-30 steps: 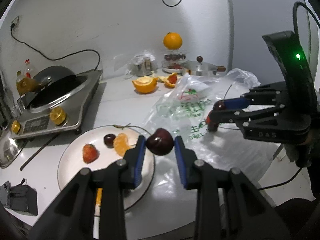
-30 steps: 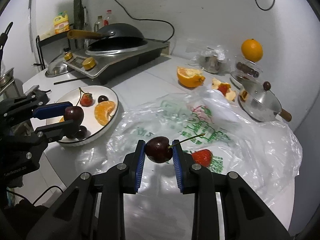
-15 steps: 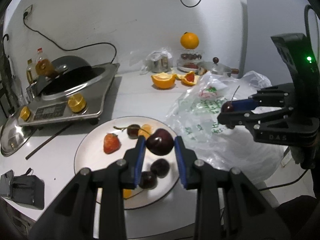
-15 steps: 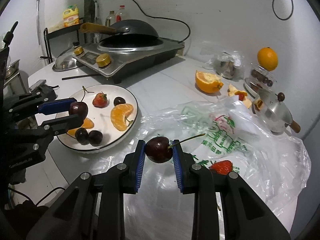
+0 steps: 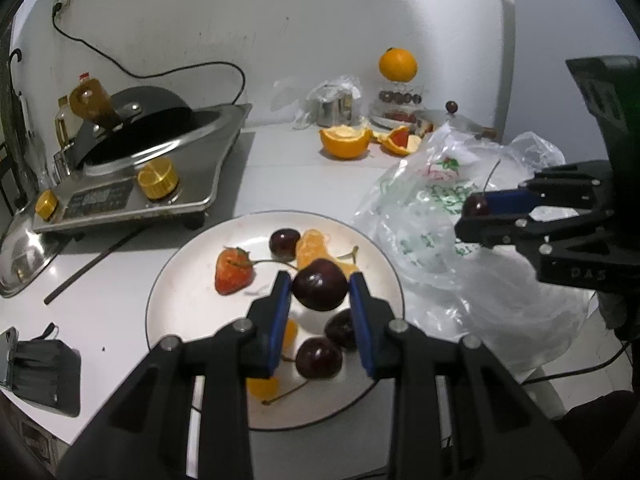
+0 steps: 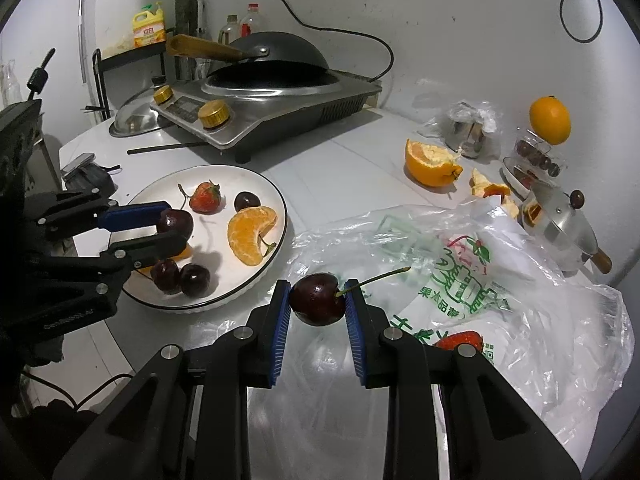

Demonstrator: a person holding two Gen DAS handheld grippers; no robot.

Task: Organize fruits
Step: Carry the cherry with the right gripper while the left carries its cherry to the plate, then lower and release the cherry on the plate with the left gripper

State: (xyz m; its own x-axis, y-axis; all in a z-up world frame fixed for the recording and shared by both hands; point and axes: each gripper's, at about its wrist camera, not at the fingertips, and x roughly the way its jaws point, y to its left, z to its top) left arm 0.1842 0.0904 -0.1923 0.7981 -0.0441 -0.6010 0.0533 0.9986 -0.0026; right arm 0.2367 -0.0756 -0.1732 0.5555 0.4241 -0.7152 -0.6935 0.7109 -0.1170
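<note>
Plate with strawberry, cherries, orange segments

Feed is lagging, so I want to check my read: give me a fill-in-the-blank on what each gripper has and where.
1. The left gripper is shut on a ____.
2. It hangs over the white ____.
3. The right gripper holds a cherry above the plastic ____.
4. On the bag beside it lies a red ____.

Missing: cherry; plate; bag; strawberry

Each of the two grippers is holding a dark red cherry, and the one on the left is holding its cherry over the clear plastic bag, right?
Not quite. The left gripper holds its dark red cherry over the round white plate, as the left wrist view shows. The right gripper holds its cherry by the clear plastic bag.
</note>
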